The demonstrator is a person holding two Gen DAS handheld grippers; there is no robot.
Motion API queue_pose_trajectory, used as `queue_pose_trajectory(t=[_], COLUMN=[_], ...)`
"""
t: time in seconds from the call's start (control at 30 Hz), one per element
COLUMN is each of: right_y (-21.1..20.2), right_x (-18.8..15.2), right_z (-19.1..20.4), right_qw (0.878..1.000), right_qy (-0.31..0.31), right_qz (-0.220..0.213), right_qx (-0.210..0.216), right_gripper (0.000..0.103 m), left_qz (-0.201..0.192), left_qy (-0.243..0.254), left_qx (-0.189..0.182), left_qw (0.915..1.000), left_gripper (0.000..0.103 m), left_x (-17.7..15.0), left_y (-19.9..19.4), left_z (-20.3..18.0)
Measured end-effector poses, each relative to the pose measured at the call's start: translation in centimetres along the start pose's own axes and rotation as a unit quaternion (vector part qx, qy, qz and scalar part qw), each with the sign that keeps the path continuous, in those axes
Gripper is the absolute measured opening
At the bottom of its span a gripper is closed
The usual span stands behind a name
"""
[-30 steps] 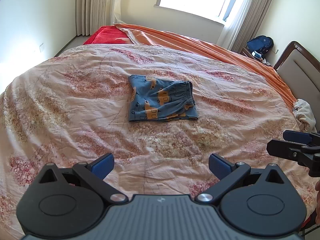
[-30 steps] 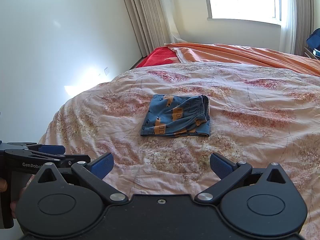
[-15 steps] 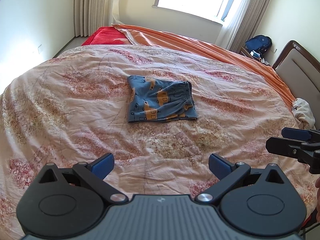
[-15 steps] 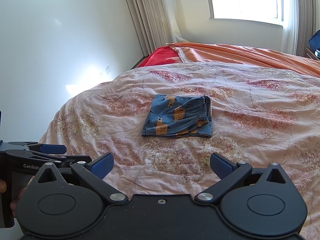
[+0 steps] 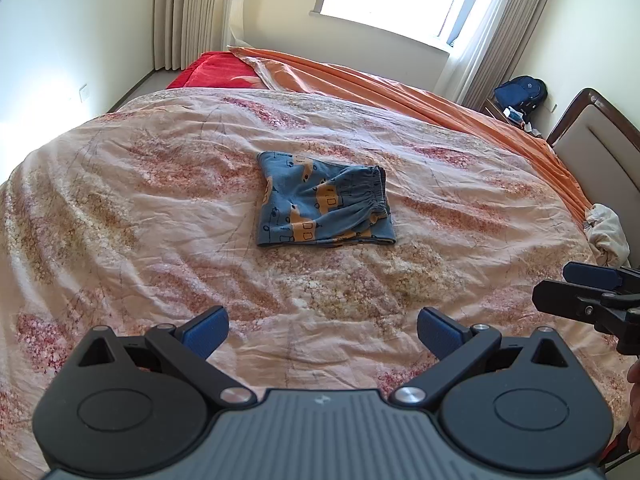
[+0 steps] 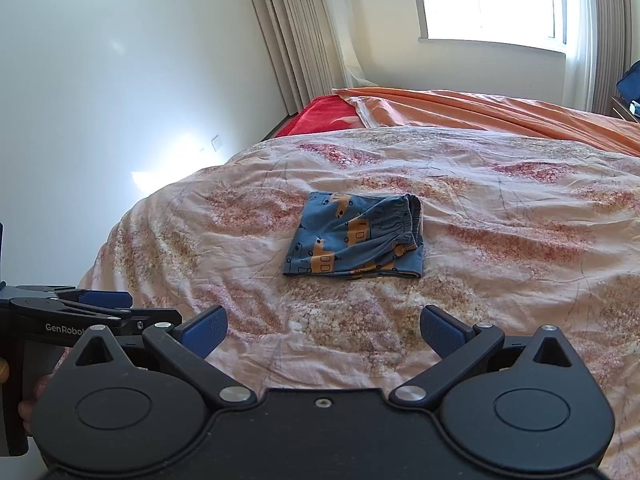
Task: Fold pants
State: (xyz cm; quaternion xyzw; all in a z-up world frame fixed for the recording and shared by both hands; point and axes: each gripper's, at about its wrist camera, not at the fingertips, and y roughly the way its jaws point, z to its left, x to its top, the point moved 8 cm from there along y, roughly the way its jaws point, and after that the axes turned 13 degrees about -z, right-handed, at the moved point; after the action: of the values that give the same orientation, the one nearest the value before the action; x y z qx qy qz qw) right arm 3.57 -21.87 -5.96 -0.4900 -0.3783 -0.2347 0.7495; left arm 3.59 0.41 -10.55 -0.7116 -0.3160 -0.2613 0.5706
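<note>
pants (image 5: 324,208) lie out in the middle of the bed (image 5: 140,208), already a compact blue square with the elastic waistband bunched along its right edge. both tools are held back near the bed's near edge, well apart from the cloth, which lies straight ahead of them and farther up the bed. the left tool (image 5: 322,330) has its pads spread wide with nothing between; the right tool (image 6: 324,332) is the same, spread and empty. neither looks clearly nearer. the bundle runs slightly longer across than deep. judging by that shape, the folding looks finished.
</note>
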Motion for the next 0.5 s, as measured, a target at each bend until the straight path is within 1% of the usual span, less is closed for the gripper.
queue_pose_trajectory(t=[0.27,0.4,0.5], right_y=[0.04,0.06,0.12], right_x=[0.00,0.05,0.05], right_z=[-0.07,-0.16,-0.26], right_qw=[1.000,1.000,1.000], right_qy=[0.002,0.003,0.004], right_qz=[0.000,0.000,0.000], right_qx=[0.000,0.001,0.001], right_gripper=[0.102,0.102,0.102], left_qz=[0.000,-0.021,-0.037], left_qy=[0.008,0.017,0.021], left_qx=[-0.002,0.013,0.012], left_qw=[1.0000,0.9996,0.9991], left_gripper=[0.103,0.103,0.103], left_x=[0.03,0.42,0.85], left_y=[-0.02,-0.56,-0.96], left_z=[-0.48,-0.52,-0.62])
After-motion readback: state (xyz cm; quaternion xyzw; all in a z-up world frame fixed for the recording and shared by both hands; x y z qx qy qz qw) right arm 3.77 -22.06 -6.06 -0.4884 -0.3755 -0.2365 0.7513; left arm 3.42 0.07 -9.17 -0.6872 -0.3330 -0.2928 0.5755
